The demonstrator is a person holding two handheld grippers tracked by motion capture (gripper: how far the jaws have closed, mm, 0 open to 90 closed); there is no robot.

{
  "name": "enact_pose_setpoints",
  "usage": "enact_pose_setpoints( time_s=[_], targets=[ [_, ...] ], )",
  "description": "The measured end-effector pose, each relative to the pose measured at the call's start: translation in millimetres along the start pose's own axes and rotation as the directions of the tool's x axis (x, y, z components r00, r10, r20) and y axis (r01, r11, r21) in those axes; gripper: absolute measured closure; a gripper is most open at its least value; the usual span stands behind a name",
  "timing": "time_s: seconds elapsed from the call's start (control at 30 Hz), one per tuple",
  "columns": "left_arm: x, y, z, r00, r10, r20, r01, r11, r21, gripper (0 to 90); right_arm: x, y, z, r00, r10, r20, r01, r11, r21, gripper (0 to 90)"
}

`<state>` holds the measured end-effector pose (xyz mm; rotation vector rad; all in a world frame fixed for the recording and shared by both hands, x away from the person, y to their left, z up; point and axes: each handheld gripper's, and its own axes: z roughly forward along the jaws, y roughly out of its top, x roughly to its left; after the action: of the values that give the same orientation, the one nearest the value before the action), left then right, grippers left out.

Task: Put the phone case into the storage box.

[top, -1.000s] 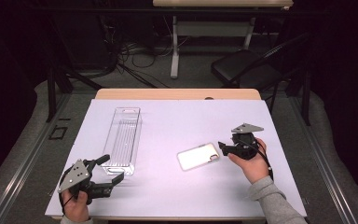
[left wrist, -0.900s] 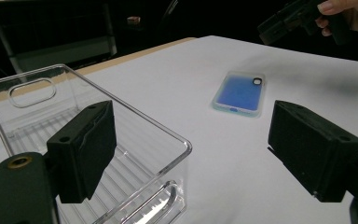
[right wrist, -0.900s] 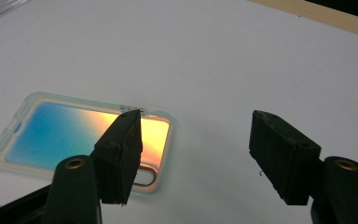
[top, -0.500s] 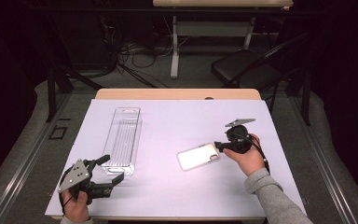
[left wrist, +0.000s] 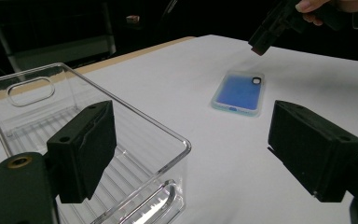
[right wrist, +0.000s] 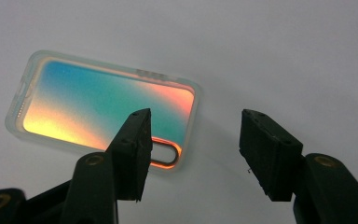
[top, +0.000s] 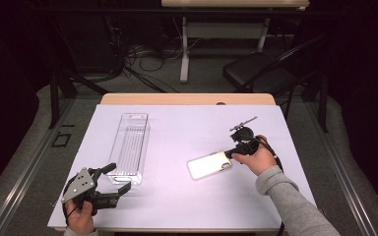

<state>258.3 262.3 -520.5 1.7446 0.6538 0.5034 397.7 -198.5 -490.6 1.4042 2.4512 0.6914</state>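
Observation:
A phone case point(top: 209, 164) with a shiny, colour-shifting back lies flat on the white table point(top: 177, 123), right of centre. My right gripper point(top: 229, 153) points down at the case's near end. In the right gripper view the right gripper point(right wrist: 193, 149) has its jaws apart above the table, and the case point(right wrist: 98, 102) reaches behind the left jaw. Those jaws have just been closing, with nothing pressed between them. My left gripper point(top: 120, 177) rests open at the front left, beside the near end of a clear plastic bin point(top: 130, 147). In the left gripper view, the left gripper point(left wrist: 191, 154) holds nothing.
The bin point(left wrist: 135, 116) lies lengthwise on the table's left half. Across the table lies the case point(left wrist: 239, 91), with the right gripper point(left wrist: 265, 39) above it. Beyond the table stand a dark chair point(top: 261, 73) and a desk frame point(top: 184, 44) over floor cables.
My right hand has shifted left and a little away, tipping the gripper down over the case's end, with its jaws narrower. The left gripper, bin and case have stayed put.

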Motion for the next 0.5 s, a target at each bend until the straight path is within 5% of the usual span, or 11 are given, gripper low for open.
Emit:
enact_pose_setpoints(
  time_s=[0.27,0.5],
  targets=[
    [0.0,-0.3,1.2,1.0,-0.002,0.006,0.002,1.0,0.005,15.5,3.2,5.1,2.9,0.9989,-0.048,-0.001,0.048,0.9983,0.034,45.6],
    [-0.1,-0.3,1.1,1.0,-0.004,0.002,0.004,1.0,0.007,15.5,3.2,5.0,9.2,0.9985,-0.021,0.05,0.017,0.997,0.076,45.5]
  ],
)
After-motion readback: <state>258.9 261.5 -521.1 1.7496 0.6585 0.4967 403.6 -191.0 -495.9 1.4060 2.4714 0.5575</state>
